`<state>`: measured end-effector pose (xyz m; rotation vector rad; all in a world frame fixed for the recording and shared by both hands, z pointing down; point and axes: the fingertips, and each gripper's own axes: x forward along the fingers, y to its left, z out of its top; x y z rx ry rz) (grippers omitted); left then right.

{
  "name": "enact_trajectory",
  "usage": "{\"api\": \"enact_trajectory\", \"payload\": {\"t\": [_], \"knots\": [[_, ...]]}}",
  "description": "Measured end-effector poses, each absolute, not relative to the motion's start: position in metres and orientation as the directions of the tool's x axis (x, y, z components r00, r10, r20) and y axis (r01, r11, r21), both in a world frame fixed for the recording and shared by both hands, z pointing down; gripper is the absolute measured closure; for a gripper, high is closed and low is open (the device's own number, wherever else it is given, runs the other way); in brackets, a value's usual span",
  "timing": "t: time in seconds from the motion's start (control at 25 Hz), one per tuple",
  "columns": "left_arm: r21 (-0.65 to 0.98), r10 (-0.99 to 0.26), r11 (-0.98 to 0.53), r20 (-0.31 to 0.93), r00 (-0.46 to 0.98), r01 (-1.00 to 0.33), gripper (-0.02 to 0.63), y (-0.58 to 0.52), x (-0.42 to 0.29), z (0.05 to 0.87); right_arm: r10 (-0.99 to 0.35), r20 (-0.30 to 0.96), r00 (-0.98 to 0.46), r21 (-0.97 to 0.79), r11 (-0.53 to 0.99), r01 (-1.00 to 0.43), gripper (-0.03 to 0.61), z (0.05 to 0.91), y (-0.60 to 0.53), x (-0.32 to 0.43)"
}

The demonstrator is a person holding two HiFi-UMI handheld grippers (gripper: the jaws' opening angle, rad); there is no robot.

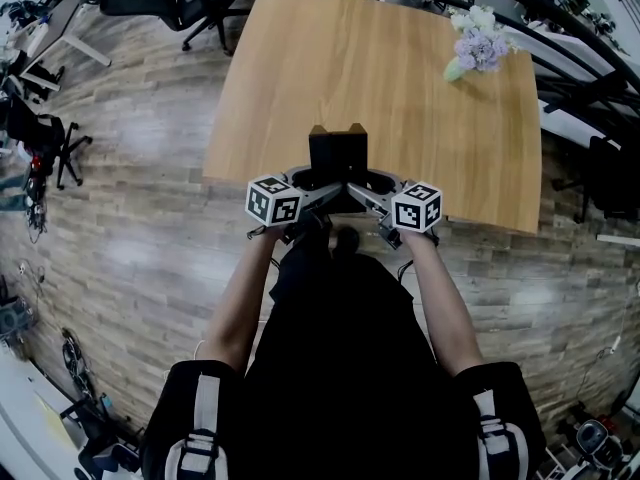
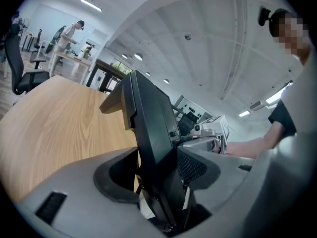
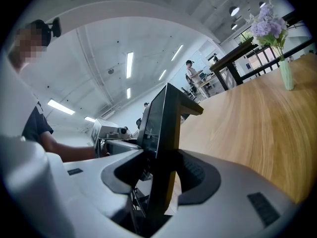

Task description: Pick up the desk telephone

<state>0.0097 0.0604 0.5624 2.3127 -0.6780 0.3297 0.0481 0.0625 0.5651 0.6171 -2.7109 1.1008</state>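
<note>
At the near edge of the wooden table (image 1: 400, 78), the desk telephone (image 1: 337, 156) is standing on end between the 2 grippers. Only the head view is giving this layout from above. The left gripper (image 1: 312, 186) is holding 1 side of the telephone and the right gripper (image 1: 366, 186) the other, with the marker cubes (image 1: 274, 200) sitting just ahead of the person's forearms (image 1: 245, 298). From up there the black body is covering the jaws, so the grip itself is showing only in the gripper views. The left gripper view is looking along its 2 jaws as they are clamping the telephone's dark slab, the meshed pad (image 2: 190, 166) pressing on 1 face and the other jaw lying against the opposite face. The right gripper view is showing the matching hold from the other side, its jaws standing wide and bearing on the slab, whose glossy front is facing the person. Each gripper view is also catching the opposite gripper just beyond the telephone. No view is showing whether the telephone's underside is touching the tabletop. The flowers (image 1: 478, 43) are lying as a pale cluster at the far right corner in the head view, while the right gripper view is showing them standing in a glass vase (image 3: 286, 73). A distant person at a desk (image 2: 69, 33) is appearing only in the gripper views.
</note>
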Motion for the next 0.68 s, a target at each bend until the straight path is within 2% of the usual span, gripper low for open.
{"api": "enact_trajectory", "payload": {"t": [0.68], "knots": [[0.547,-0.394,-0.620,0.403,0.826,-0.562,0.357,0.0606,0.0035,0.5589,-0.316,0.287,-0.904,-0.640,0.639,-0.427,0.360,0.5629,0.0630,0.0424]]}}
